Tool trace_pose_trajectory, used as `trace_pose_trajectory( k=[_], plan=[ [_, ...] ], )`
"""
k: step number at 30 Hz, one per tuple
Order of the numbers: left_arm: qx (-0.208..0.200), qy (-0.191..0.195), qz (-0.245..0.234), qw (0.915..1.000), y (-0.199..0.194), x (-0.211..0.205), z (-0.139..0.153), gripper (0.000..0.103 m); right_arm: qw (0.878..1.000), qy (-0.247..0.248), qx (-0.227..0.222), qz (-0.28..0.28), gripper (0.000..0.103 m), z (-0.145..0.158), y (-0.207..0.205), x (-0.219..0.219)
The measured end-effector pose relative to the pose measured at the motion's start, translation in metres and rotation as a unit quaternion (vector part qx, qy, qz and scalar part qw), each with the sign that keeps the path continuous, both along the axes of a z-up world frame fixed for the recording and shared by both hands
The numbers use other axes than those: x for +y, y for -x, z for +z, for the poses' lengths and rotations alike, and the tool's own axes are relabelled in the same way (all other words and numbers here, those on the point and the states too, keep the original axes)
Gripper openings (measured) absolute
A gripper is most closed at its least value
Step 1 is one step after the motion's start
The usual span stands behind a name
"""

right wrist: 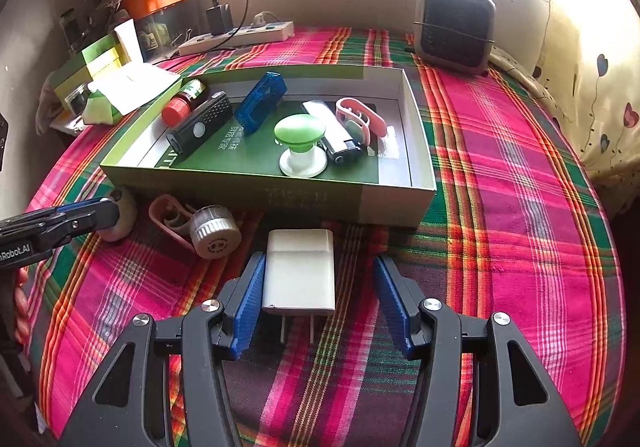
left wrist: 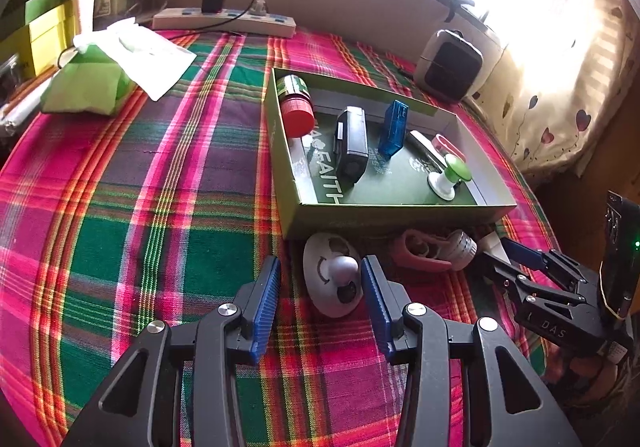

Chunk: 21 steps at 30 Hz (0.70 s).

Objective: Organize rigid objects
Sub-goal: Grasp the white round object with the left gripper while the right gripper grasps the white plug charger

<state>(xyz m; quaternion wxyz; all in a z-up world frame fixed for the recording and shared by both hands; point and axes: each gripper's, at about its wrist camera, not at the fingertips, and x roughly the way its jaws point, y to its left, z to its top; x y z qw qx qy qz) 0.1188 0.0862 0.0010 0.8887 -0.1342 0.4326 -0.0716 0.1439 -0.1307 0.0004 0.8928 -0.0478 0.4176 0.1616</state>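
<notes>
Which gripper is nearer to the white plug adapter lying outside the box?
Right. The right gripper is open with the white plug adapter between its fingers, close against the left one. The left gripper is off to the side, open around the white egg-shaped toy.

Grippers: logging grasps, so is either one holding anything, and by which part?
Nothing held. Left gripper open around the egg toy; right gripper open around the charger.

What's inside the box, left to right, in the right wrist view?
Red-capped bottle → black device → blue case → green-topped knob → pink clip.
</notes>
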Motion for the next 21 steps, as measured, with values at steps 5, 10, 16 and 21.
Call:
trace_pose_trajectory(
  k=[5, 10, 16, 21],
  plan=[
    [-0.001, 0.004, 0.008, 1.0000, -0.0009, 0.0014, -0.0003, 0.041, 1.000, -0.008, 0.000, -0.004, 0.047, 0.0003, -0.0002, -0.0029],
    [0.000, -0.005, 0.011, 0.9999, -0.0007, -0.0009, 0.0002, 0.039, 1.000, -0.017, 0.001, -0.008, 0.037, 0.0009, -0.0011, -0.0083],
    [-0.004, -0.002, 0.009, 0.9999, 0.0007, -0.0023, 0.0015, 0.027, 1.000, -0.022, 0.002, -0.005, 0.035, 0.0010, -0.0006, -0.0090],
    [-0.007, -0.001, 0.014, 0.9999, 0.0026, 0.0003, 0.0031, 0.026, 1.000, -0.025, 0.003, -0.004, 0.035, 0.0011, -0.0002, -0.0100]
  ],
)
